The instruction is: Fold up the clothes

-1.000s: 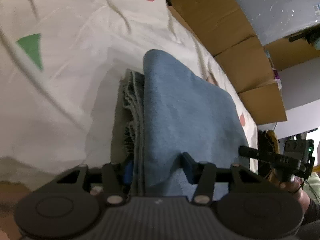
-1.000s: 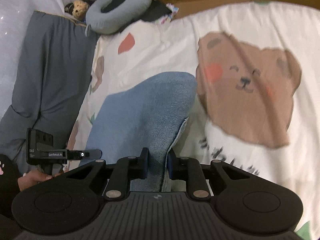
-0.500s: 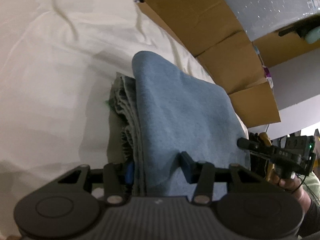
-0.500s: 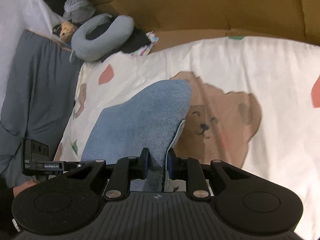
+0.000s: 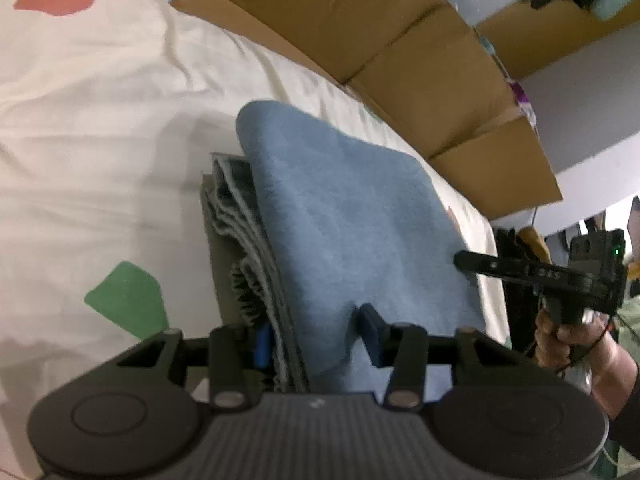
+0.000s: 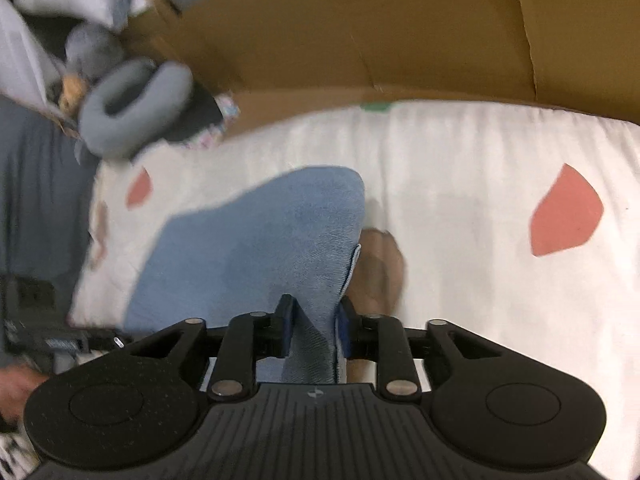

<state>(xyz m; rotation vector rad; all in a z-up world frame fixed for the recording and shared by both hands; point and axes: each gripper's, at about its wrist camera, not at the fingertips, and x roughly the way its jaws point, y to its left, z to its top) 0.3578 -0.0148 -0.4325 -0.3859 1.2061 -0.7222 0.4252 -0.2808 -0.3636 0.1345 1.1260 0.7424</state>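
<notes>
A folded pair of blue jeans point(image 5: 340, 208) hangs just above the cream bed sheet point(image 5: 100, 140), with its stacked layers showing on the left edge. My left gripper point(image 5: 316, 338) is shut on the thick near end of that stack. In the right wrist view the same jeans point(image 6: 260, 248) run away from my right gripper point(image 6: 316, 326). Its jaws are opening, but the denim fold still fills the gap and touches both pads. The right gripper point(image 5: 460, 258), held by a hand, also shows at the far side of the jeans in the left wrist view.
Brown cardboard point(image 6: 380, 32) walls the far side of the bed point(image 6: 460, 200). A grey neck pillow point(image 6: 132, 108) and grey bedding point(image 6: 36, 200) lie at the left. A brown bear print point(image 6: 376, 268) peeks out under the jeans. Cardboard boxes point(image 5: 460, 92) line the bed edge.
Both grippers have carried the folded jeans across the sheet toward the cardboard; the bear print has slid under the jeans. The right jaws have spread slightly.
</notes>
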